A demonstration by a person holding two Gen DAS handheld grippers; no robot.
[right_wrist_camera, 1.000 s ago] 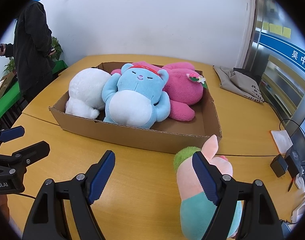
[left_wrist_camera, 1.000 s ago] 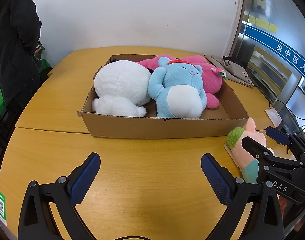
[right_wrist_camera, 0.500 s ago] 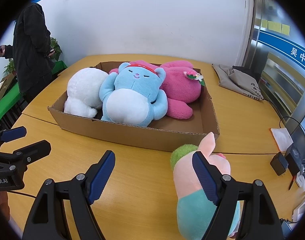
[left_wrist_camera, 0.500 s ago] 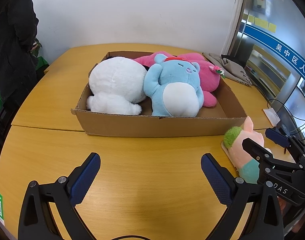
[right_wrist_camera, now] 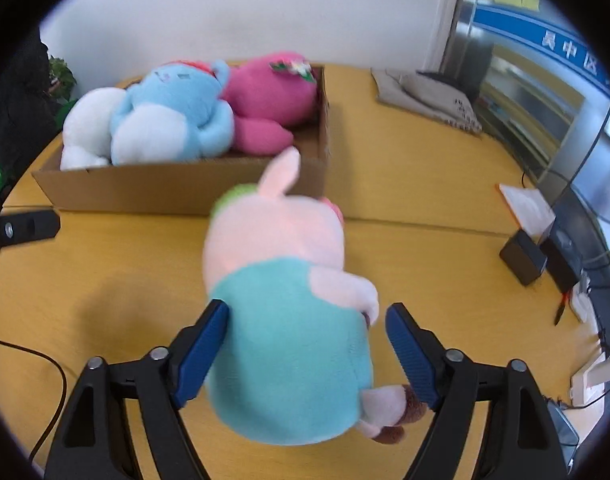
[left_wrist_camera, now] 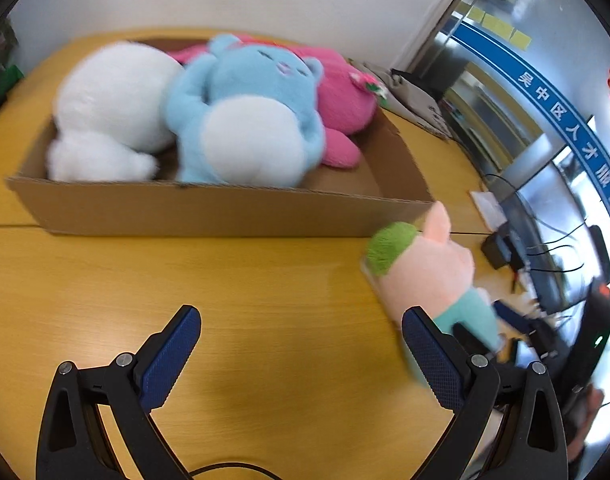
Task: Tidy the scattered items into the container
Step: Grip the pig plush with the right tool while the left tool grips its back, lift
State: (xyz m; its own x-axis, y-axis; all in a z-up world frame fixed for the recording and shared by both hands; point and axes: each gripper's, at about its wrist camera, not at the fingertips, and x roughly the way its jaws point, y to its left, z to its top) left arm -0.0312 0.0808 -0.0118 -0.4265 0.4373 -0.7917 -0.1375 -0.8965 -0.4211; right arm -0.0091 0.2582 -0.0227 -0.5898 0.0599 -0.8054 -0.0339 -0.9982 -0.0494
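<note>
The pig plush (right_wrist_camera: 281,300), pink head, green tuft and teal body, lies on the wooden table (right_wrist_camera: 105,272) just outside the near right corner of the cardboard box (right_wrist_camera: 177,188), and its teal body sits right between the blue pads of your right gripper (right_wrist_camera: 307,344). Those jaws are spread wide around it: the left pad (right_wrist_camera: 201,352) looks to be against the teal fabric, the right pad (right_wrist_camera: 409,352) stands just clear of the toy's side, so nothing is clamped. The pig's ear points toward the box wall, and whether it touches the cardboard you cannot tell through the blur. Inside the box, three toys fill the space side by side: a white plush (left_wrist_camera: 113,108) at the left end, a blue bear plush (left_wrist_camera: 249,112) with a white belly in the middle leaning on it, and a pink plush (left_wrist_camera: 341,100) with a small flower at the right end. Your left gripper (left_wrist_camera: 301,356) hangs over bare table in front of the box's long near wall, jaws wide apart and holding nothing, with the pig just beyond its right pad (left_wrist_camera: 429,356). Further out, a grey cloth bag (right_wrist_camera: 425,96) rests toward the table's far right edge, a black adapter (right_wrist_camera: 523,256) and cables (right_wrist_camera: 577,184) crowd the right edge, and a person in dark clothes (right_wrist_camera: 21,92) stands past the left edge.
</note>
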